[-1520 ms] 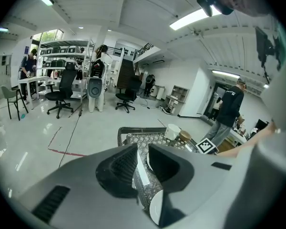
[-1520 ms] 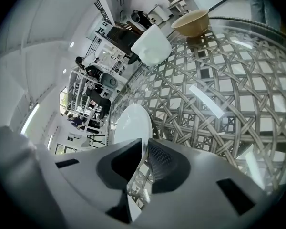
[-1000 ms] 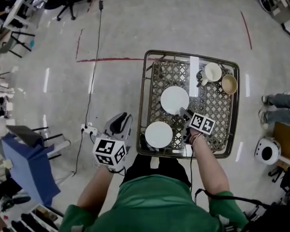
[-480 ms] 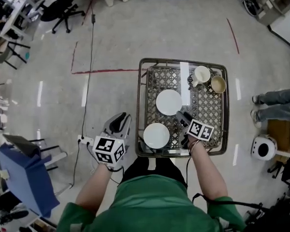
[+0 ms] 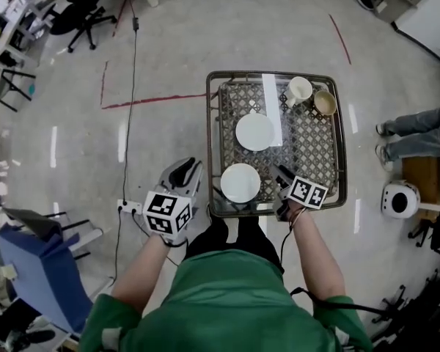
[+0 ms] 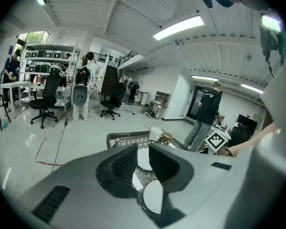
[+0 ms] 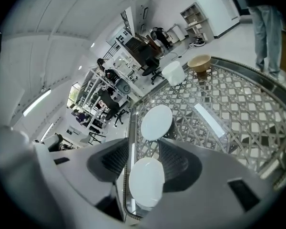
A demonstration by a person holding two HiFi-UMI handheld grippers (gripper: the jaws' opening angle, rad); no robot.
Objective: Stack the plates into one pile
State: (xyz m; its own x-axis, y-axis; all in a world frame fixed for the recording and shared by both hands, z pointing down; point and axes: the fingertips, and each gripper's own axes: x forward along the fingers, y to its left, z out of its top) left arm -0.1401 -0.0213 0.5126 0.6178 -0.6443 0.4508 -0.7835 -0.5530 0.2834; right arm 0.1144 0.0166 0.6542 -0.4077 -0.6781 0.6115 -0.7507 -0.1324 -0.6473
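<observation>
Two white plates lie apart on the lattice-top table [image 5: 209,145]: a far plate [image 5: 255,131] [image 7: 156,122] [image 6: 144,160] and a near plate [image 5: 240,182] [image 7: 145,181] [image 6: 152,197]. My right gripper [image 5: 281,174] [image 7: 144,149] hangs above the table just right of the near plate. Its jaws are open and have just been closing a little. Nothing is gripped; the near plate only shows through the gap, lying on the table below. My left gripper [image 5: 186,170] [image 6: 143,149] is open and empty over the floor, left of the table's near corner.
A white cup [image 5: 300,89] [image 7: 173,73] and a tan cup [image 5: 324,103] [image 7: 200,62] stand at the table's far right corner. A person's legs [image 5: 414,134] and a white round device [image 5: 400,200] are right of the table. A power strip [image 5: 128,205] and cable lie on the floor at left.
My right gripper has drawn back from the far plate's edge toward the table's near side and risen. The left gripper has lifted slightly. Both plates stay where they were.
</observation>
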